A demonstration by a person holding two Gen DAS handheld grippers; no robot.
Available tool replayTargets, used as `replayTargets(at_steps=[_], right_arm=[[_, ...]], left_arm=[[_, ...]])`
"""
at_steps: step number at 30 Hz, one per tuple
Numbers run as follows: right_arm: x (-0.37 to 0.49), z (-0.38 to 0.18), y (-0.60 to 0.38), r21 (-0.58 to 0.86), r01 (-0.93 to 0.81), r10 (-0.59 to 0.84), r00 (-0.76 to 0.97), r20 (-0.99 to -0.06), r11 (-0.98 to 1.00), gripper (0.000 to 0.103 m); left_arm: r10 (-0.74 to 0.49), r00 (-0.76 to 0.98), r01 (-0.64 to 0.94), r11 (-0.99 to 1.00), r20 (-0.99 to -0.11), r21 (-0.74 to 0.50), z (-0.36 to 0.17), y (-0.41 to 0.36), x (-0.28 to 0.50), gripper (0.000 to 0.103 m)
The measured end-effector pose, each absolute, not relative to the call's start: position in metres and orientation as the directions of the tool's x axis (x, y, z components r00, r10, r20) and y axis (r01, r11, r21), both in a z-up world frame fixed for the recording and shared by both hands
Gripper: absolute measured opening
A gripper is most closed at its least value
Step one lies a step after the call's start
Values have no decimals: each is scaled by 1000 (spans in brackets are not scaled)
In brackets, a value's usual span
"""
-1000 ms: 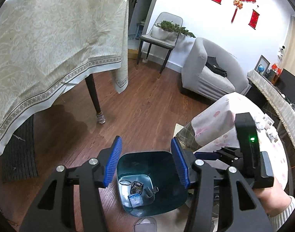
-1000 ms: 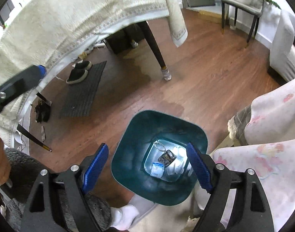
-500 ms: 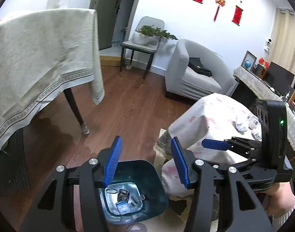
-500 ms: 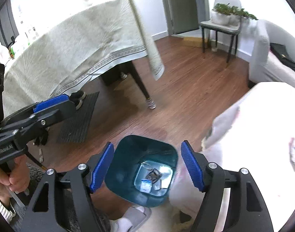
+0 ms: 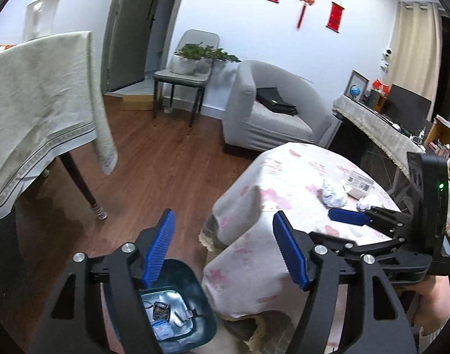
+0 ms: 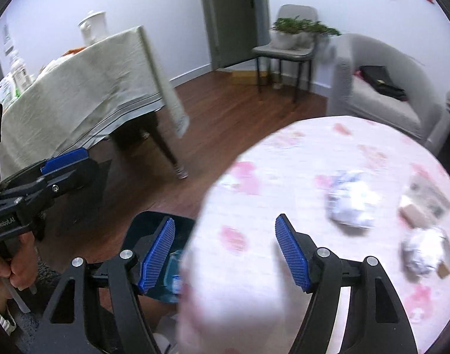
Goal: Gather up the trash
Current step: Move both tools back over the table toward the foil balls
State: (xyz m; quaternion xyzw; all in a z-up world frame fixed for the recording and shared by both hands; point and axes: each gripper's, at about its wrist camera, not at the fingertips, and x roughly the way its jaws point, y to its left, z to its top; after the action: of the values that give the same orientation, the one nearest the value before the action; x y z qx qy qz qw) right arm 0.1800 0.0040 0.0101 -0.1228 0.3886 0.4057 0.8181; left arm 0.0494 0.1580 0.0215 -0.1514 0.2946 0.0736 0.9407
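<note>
1. The left claw is opening, its blue pads well apart with nothing between them. It hangs over the near left edge of the round bench; opening wider while near the hanging cloth, a pad could snag the fabric and drag it.
2. The right claw is about half open and empty, above the near part of the bench. The picture is blurred, so a fast reach could overshoot the trash.
3. The two claws sit close together; the right claw shows at the right of the left view, so both heading for one piece could make them collide.
4. The crumpled paper ball lies on the right of the bench, with a second wad nearer and a small box between them. Light paper may skid or roll off under one pad.
5. The bin stands on the floor, near left of the bench, already holding scraps. Its mouth is partly tucked under the cloth, so a carried piece could be dropped beside it.
</note>
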Motion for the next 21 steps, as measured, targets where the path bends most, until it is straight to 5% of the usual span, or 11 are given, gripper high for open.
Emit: replayTargets(at_steps=[21], right_arm=[[220,17,-122,87,-611,482,519,-706,786,82]], left_arm=[[-58,807,-98,968,-588,-231,14,75,132,83]])
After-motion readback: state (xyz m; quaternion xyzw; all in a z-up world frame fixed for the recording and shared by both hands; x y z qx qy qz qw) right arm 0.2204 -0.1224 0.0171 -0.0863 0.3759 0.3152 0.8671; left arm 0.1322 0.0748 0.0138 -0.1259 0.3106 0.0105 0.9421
